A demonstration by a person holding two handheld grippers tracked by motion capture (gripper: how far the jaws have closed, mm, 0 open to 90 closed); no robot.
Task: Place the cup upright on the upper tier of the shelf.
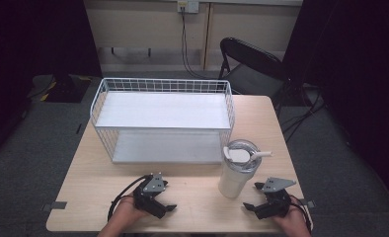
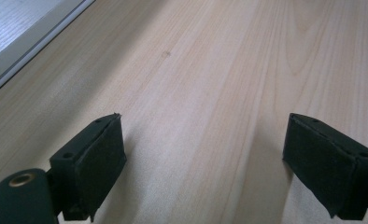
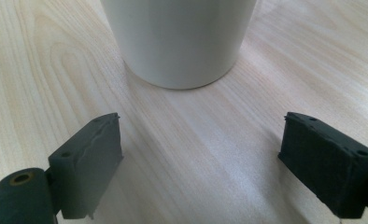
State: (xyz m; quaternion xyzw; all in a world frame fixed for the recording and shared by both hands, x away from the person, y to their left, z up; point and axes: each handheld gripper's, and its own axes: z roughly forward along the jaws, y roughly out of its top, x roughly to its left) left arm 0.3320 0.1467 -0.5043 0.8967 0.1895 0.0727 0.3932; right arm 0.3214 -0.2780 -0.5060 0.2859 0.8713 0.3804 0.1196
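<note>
Both grippers rest low over the table point(image 1: 192, 190), jaws spread wide, holding nothing. The cup point(image 1: 238, 170) stands just ahead of the right gripper point(image 1: 255, 197). The left gripper point(image 1: 169, 197) faces bare wood, the rack point(image 1: 163, 118) beyond it.

Legible text, labels, brands, numbers, signs: none. The white cup point(image 1: 238, 170) carries no readable marking on lid or wall; the wire shelf rack point(image 1: 163, 121), worktop point(image 1: 192, 197) and folding chair point(image 1: 252, 64) bear no readable lettering.
</note>
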